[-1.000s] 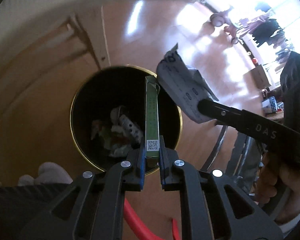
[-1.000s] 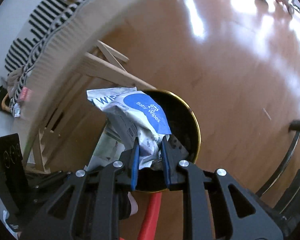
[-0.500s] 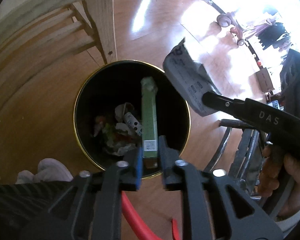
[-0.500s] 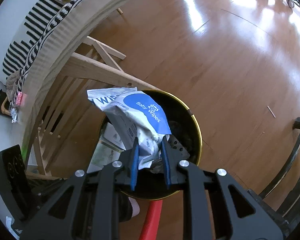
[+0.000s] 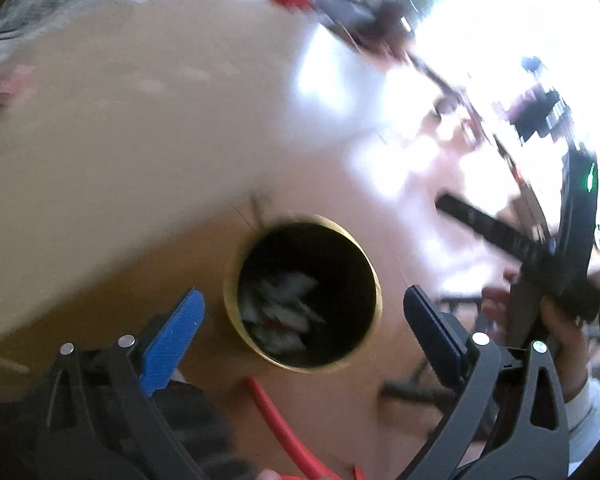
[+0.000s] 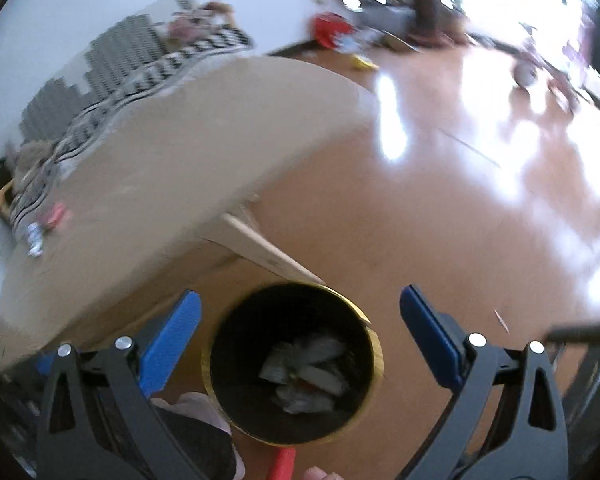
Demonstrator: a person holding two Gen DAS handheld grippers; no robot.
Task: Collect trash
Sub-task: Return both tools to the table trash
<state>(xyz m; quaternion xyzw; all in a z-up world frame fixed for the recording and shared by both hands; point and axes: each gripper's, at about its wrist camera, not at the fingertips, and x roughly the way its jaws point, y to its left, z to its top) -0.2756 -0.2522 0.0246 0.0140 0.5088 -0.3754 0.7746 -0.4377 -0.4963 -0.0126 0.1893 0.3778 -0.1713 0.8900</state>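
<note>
A round black bin with a gold rim (image 5: pixel 236 312) stands on the wooden floor below both grippers; it also shows in the right wrist view (image 6: pixel 376 356). Crumpled white and grey trash (image 5: pixel 284 312) lies at its bottom, seen also in the right wrist view (image 6: pixel 308 376). My left gripper (image 5: pixel 304 312) is open and empty, raised above the bin. My right gripper (image 6: pixel 300 320) is open and empty above the bin too; it appears at the right of the left wrist view (image 5: pixel 540 264).
A beige table top (image 6: pixel 172 152) on wooden legs (image 6: pixel 268 252) stands beside the bin. A striped cloth (image 6: pixel 140 72) and small items lie at its far side. Glossy wooden floor (image 6: pixel 480 220) spreads to the right. A red cable (image 5: pixel 284 432) runs below.
Both grippers opened and let go: the green box and the baby wipes pack are gone from the jaws. Both grippers rose away from the bin, and the views are blurred by motion.
</note>
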